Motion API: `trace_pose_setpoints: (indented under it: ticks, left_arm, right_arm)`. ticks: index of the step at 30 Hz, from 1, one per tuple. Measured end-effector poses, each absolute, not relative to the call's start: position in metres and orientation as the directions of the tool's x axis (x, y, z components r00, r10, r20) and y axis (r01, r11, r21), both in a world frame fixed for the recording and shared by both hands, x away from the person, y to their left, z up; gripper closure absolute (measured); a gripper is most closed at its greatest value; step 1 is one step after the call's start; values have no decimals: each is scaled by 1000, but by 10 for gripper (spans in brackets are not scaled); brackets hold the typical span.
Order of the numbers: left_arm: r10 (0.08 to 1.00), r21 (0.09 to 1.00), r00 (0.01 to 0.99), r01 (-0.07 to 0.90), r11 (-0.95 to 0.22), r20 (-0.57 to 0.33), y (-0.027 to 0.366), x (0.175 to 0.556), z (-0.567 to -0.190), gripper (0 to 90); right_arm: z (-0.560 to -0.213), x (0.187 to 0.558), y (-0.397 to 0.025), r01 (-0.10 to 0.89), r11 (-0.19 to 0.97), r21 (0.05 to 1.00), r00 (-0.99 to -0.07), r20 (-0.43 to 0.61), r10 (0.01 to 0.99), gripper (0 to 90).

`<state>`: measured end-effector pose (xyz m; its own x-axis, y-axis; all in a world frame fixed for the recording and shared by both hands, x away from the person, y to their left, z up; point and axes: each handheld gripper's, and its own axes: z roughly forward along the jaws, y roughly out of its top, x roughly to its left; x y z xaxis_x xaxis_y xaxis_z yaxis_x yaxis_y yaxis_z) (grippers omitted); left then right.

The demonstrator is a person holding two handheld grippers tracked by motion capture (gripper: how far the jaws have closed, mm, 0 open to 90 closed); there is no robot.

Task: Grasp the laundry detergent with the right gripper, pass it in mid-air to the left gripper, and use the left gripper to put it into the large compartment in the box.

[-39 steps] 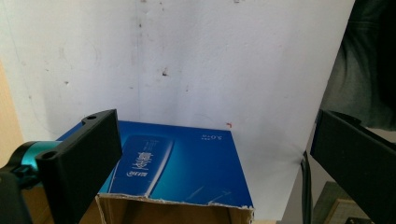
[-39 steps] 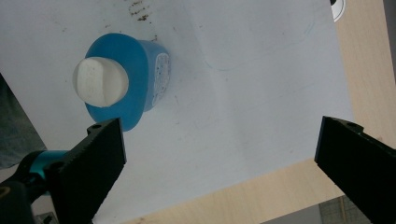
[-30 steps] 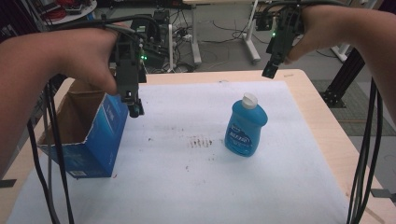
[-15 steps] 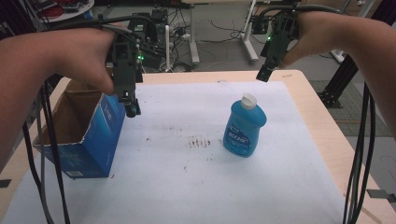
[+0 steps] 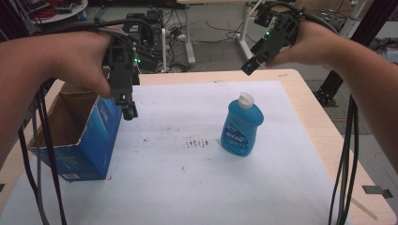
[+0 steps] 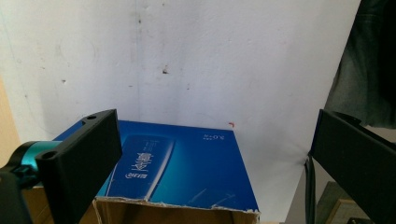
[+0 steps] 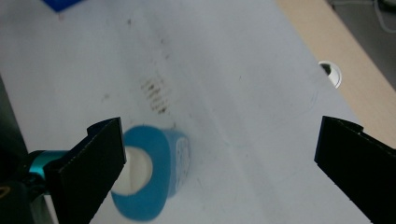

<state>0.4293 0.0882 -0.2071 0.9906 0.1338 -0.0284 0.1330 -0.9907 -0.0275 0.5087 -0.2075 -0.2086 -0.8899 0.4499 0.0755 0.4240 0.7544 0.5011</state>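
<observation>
A blue dish soap bottle (image 5: 242, 125) with a white cap stands upright on the white sheet, right of centre. From above, the right gripper view shows the bottle (image 7: 154, 177) beside its left jaw. My right gripper (image 5: 248, 66) hangs open in the air above and behind the bottle, apart from it. An open blue cardboard box (image 5: 77, 136) stands at the table's left. My left gripper (image 5: 128, 111) is open just over the box's right wall; the left gripper view looks down on the box (image 6: 182, 170) between its wide-set jaws.
The white sheet (image 5: 187, 187) covers most of the wooden table (image 5: 300, 79) and carries a brown stain (image 5: 197, 142) near its centre. Cables trail from both grippers along the table's sides. A round cable hole (image 7: 330, 70) sits in the wood at the far edge.
My right gripper has drifted a little to the left, toward the bottle. The left gripper has shifted slightly near the box's right wall. Bottle and box stay put.
</observation>
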Motion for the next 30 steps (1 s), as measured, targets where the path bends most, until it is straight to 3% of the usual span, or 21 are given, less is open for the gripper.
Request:
trace_pose_setpoints:
  ticks: [4,13,30]
  left_arm:
    - [132,-27,991,131,-991,-28,88,427,-207,19]
    - [111,-27,993,110,-994,-29,81,421,-206,19]
    - [102,-27,994,102,-994,-26,81,416,-207,19]
  right_arm:
    - [-217,503,-221,459,659,595,-855,96,509,10]
    - [-238,480,-265,482,529,698,-803,110,586,9]
    - [-284,409,-310,455,451,768,-806,140,575,9]
